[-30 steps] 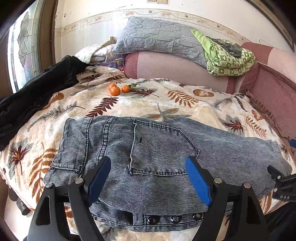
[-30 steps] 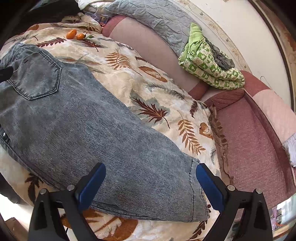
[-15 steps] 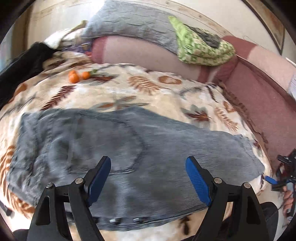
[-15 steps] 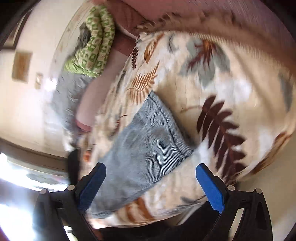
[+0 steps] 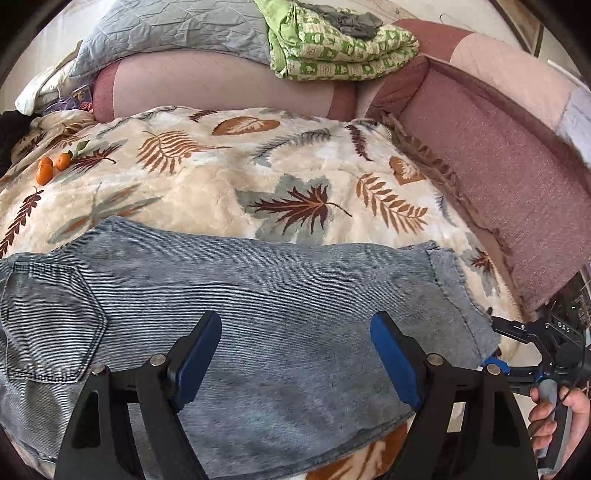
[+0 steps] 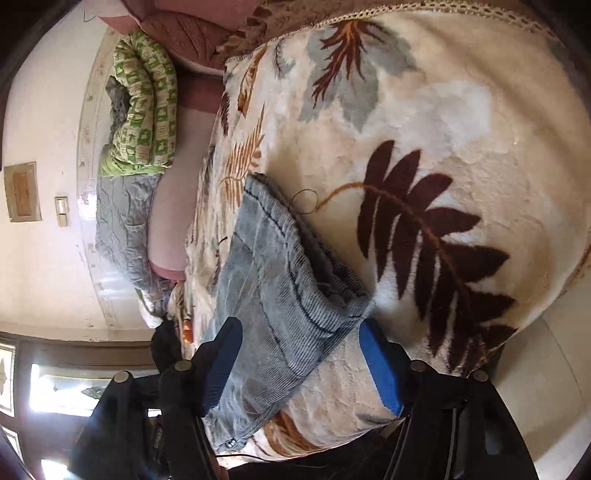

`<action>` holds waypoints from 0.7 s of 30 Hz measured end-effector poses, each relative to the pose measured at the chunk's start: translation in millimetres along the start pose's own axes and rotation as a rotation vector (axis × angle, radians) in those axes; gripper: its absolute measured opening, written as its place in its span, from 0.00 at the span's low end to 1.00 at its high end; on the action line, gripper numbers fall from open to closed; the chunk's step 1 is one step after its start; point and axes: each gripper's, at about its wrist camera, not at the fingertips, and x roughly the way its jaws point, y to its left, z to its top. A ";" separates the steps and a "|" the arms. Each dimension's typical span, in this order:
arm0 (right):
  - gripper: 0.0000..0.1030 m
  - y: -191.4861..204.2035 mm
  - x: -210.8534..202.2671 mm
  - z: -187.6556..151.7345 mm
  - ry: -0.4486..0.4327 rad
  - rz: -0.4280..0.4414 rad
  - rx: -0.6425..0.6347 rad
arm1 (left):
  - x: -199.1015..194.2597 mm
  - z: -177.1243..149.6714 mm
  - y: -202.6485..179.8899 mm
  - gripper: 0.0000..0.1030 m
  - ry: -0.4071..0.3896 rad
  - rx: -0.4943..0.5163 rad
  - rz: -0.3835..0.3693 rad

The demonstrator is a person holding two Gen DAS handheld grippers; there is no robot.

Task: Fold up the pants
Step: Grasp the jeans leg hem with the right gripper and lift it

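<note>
Grey-blue jeans (image 5: pixel 258 295) lie flat across a leaf-print blanket (image 5: pixel 258 177) on the bed, folded leg on leg, back pocket at the left, hem at the right. My left gripper (image 5: pixel 295 358) is open and empty above the middle of the leg. My right gripper (image 6: pixel 301 363) is open, rolled sideways, its blue fingers (image 6: pixel 380 365) straddling the hem end of the jeans (image 6: pixel 280 288) without closing on it. It shows in the left wrist view (image 5: pixel 517 332) at the hem's near corner.
Several small oranges (image 5: pixel 51 168) lie on the blanket at the far left. A pink bolster (image 5: pixel 221 85), a grey pillow (image 5: pixel 177 29) and a folded green quilt (image 5: pixel 340 48) sit at the bed's head. A pink padded side rail (image 5: pixel 517 184) runs along the right.
My left gripper has shifted right along the jeans, from the waist to the leg. My right gripper has rolled sideways and come in low at the hem end.
</note>
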 end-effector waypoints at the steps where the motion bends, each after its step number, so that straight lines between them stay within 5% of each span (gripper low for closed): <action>1: 0.67 -1.3 2.1 2.3 0.000 -0.003 0.002 | 8.1 0.1 -2.3 0.81 0.017 0.000 0.016; 5: 0.57 8.1 5.5 6.9 -0.021 -0.069 -0.040 | 55.6 -5.8 -5.9 0.81 0.183 0.033 0.108; 7: 0.28 4.9 6.3 9.2 -0.023 -0.093 -0.039 | 58.3 -9.8 -18.6 0.83 0.155 0.133 0.174; 9: 0.24 5.3 5.8 9.7 -0.017 -0.103 -0.065 | 51.1 -8.2 -25.1 0.83 0.173 0.145 0.184; 11: 0.22 11.6 5.9 8.7 -0.020 -0.140 -0.106 | 30.2 -3.3 -23.7 0.83 0.086 0.111 0.152; 13: 0.22 18.5 6.9 7.3 -0.027 -0.175 -0.134 | 27.7 -2.0 -24.6 0.83 0.047 0.132 0.218; 15: 0.22 28.9 7.7 5.2 -0.038 -0.219 -0.176 | 68.5 -11.6 -24.8 0.86 0.216 0.210 0.289; 16: 0.21 36.2 7.8 3.5 -0.045 -0.236 -0.201 | 73.0 -13.8 -22.8 0.98 0.174 0.229 0.298; 17: 0.20 45.8 7.5 1.7 -0.053 -0.250 -0.225 | 71.4 -10.5 -19.2 1.00 0.165 0.218 0.312; 21: 0.15 112.0 2.3 -13.4 -0.106 -0.285 -0.399 | 46.8 3.9 9.0 0.93 0.187 0.070 0.154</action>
